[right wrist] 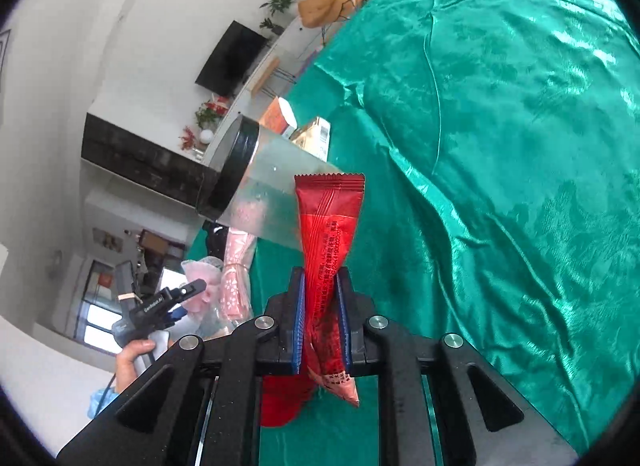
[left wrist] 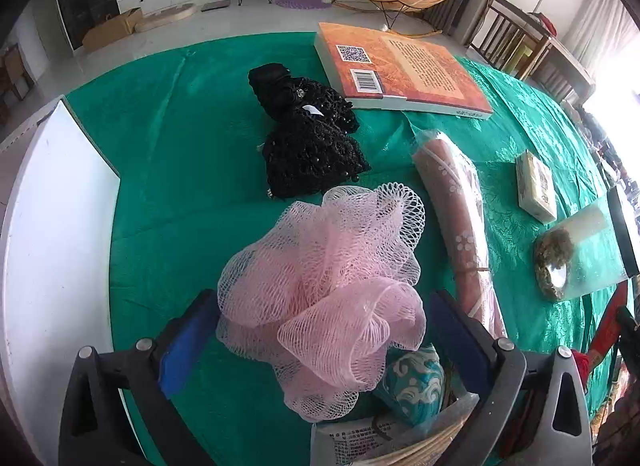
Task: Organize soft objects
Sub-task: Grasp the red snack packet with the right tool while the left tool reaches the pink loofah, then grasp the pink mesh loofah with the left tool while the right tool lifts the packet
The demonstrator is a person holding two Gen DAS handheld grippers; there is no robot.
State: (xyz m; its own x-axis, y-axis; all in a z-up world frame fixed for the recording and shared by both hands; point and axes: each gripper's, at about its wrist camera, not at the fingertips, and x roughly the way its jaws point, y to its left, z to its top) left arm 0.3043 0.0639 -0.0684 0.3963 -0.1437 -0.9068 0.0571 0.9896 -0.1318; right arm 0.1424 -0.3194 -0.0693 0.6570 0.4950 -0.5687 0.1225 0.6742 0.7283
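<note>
A pink mesh bath puff (left wrist: 320,266) lies on the green tablecloth (left wrist: 180,125). My left gripper (left wrist: 324,298) stands open around it, a blue pad on each side; I see no squeeze on the mesh. A black lace cloth (left wrist: 308,133) lies just beyond the puff. In the right wrist view my right gripper (right wrist: 321,278) is shut on a red foil sachet (right wrist: 328,217), held up above the tablecloth (right wrist: 500,145). The left gripper (right wrist: 176,302) and the hand holding it (right wrist: 132,350) show at the lower left there, beside the puff (right wrist: 204,278).
An orange book (left wrist: 400,69) lies at the back. A rolled pink floral cloth in plastic (left wrist: 460,221), a small box (left wrist: 536,185) and a clear jar with a black lid (left wrist: 580,254) lie to the right. A white board (left wrist: 56,225) borders the left. A teal pouch (left wrist: 416,386) sits under the gripper.
</note>
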